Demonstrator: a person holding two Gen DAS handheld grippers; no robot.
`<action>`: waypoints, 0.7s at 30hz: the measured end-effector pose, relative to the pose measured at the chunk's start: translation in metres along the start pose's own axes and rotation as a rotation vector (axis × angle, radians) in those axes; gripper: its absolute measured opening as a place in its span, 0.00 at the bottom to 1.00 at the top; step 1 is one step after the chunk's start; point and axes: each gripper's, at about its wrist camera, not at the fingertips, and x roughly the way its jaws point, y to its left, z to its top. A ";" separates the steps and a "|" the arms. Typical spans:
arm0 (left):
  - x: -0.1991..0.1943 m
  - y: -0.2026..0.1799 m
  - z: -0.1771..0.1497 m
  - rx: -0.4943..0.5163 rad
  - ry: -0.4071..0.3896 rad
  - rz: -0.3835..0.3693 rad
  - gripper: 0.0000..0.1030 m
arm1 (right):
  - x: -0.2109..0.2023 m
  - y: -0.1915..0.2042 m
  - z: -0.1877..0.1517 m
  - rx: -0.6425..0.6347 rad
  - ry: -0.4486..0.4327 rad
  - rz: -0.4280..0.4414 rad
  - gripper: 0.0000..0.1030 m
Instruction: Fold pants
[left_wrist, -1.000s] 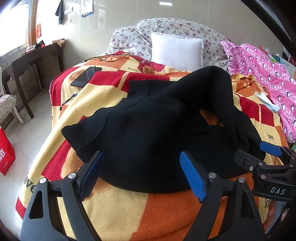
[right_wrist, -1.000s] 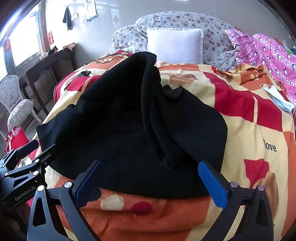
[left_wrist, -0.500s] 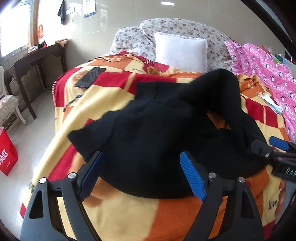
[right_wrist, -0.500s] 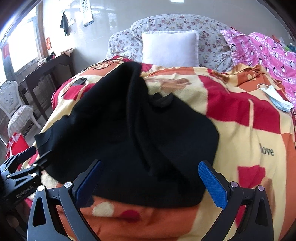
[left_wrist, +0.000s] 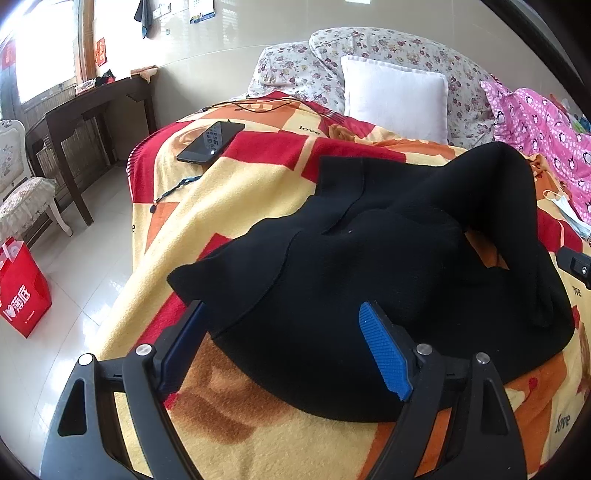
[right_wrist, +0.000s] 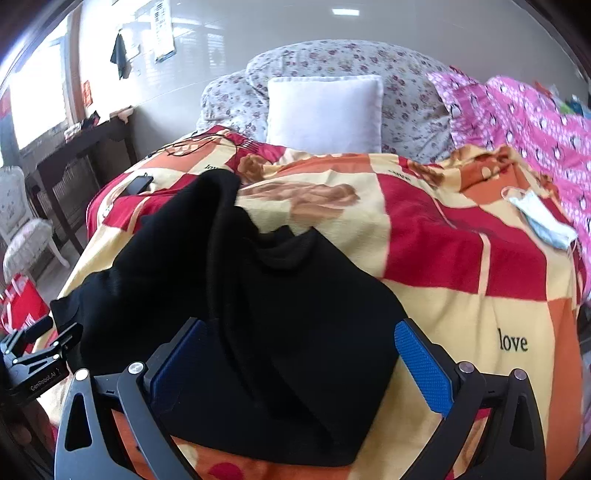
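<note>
Black pants (left_wrist: 369, 280) lie rumpled on the red, yellow and orange blanket (left_wrist: 258, 206), with one leg humped up toward the pillows. They also show in the right wrist view (right_wrist: 288, 314). My left gripper (left_wrist: 284, 350) is open over the pants' near left edge, holding nothing. My right gripper (right_wrist: 303, 365) is open over the pants' near right part, with the cloth lying between its blue pads (right_wrist: 421, 369). The left gripper also shows at the left edge of the right wrist view (right_wrist: 33, 354).
A black phone (left_wrist: 210, 142) and a cord lie on the blanket at the far left. A white pillow (left_wrist: 395, 96) and floral pillows stand at the head. A pink quilt (right_wrist: 524, 122) and a face mask (right_wrist: 543, 221) are at the right. A red bag (left_wrist: 22, 284), chair and dark desk stand left of the bed.
Both grippers have moved forward and lower over the pants' near edge, staying open. The pants have not visibly shifted.
</note>
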 end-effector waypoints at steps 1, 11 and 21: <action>0.000 -0.001 0.000 0.001 -0.001 -0.003 0.81 | 0.001 -0.003 -0.001 0.010 0.006 0.010 0.98; -0.009 -0.006 0.003 0.010 -0.014 -0.009 0.81 | -0.002 -0.001 -0.007 0.011 0.010 0.031 0.99; 0.000 0.001 0.004 0.004 0.007 -0.003 0.81 | -0.004 -0.020 -0.009 0.015 0.003 0.024 0.85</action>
